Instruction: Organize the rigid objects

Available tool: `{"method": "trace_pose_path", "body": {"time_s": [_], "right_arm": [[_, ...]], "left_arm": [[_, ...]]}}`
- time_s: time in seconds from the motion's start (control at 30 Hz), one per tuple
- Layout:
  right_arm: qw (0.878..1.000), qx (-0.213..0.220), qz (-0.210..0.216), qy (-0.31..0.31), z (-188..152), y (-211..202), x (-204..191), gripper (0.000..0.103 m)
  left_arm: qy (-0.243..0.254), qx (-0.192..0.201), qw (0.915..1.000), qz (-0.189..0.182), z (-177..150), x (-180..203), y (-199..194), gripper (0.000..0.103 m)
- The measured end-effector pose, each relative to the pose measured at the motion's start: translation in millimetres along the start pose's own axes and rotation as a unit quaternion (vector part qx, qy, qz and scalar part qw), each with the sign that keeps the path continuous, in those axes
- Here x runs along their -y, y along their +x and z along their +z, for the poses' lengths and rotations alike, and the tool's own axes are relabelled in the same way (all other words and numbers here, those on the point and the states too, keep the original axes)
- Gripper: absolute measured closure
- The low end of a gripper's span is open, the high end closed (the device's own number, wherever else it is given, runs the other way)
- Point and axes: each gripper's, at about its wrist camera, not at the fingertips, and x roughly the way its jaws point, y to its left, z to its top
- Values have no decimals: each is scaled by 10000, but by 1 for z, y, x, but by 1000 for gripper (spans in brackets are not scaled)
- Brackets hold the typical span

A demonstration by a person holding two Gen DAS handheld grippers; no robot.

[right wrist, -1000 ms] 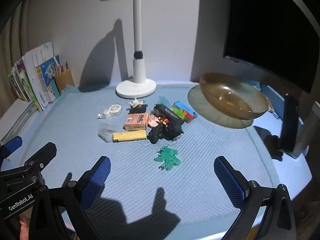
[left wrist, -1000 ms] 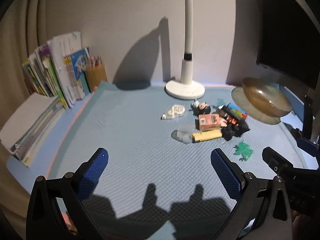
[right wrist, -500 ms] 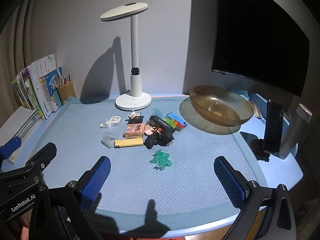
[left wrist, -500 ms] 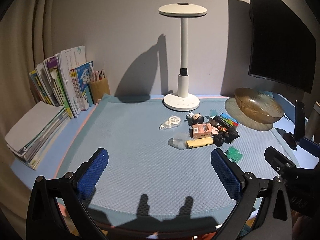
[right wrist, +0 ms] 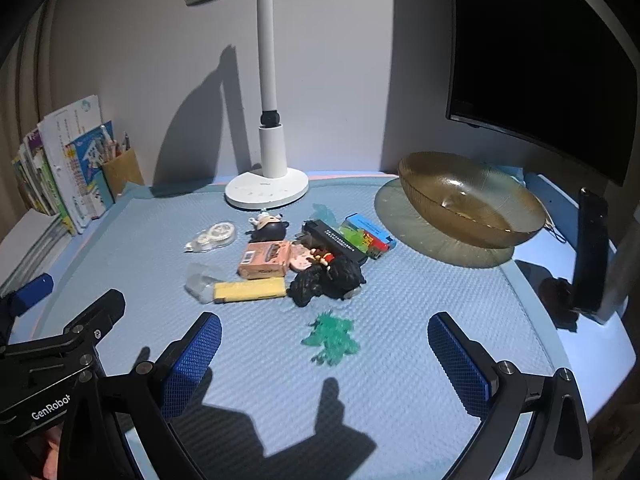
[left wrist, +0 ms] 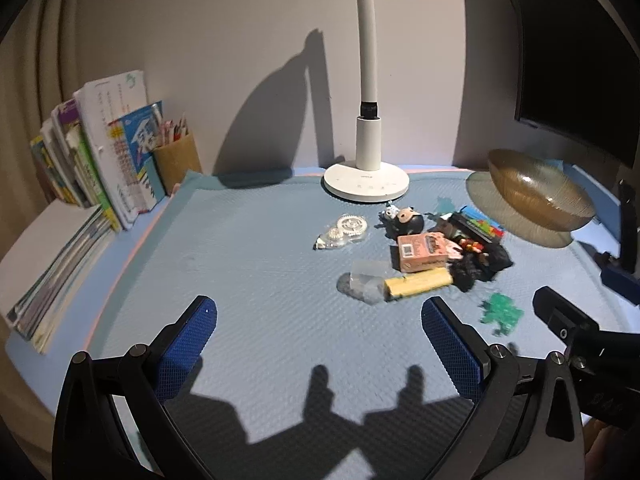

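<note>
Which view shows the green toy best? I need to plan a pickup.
The right wrist view: the green toy lies unobstructed on the mat just ahead of the open right gripper. In the left wrist view the toy is smaller, off toward the right.

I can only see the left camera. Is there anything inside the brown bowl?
Observer: No, in the right view the bowl looks empty.
Operator: What's the dark thing standing past it?
Observer: A phone, upright on a stand.
Operator: Is the other gripper open?
Observer: Yes, the right gripper has its fingers wide apart, holding nothing.
</note>
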Motion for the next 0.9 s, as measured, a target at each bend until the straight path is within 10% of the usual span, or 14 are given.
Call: {"method": "trace_pose_path", "body": {"time_s": [0.9], "right_arm": [[9995, -192, 253, 89, -9, 84, 19, 0]], "left_arm": [[-175, -534, 9982, -224, -8, -6, 88, 1]]}}
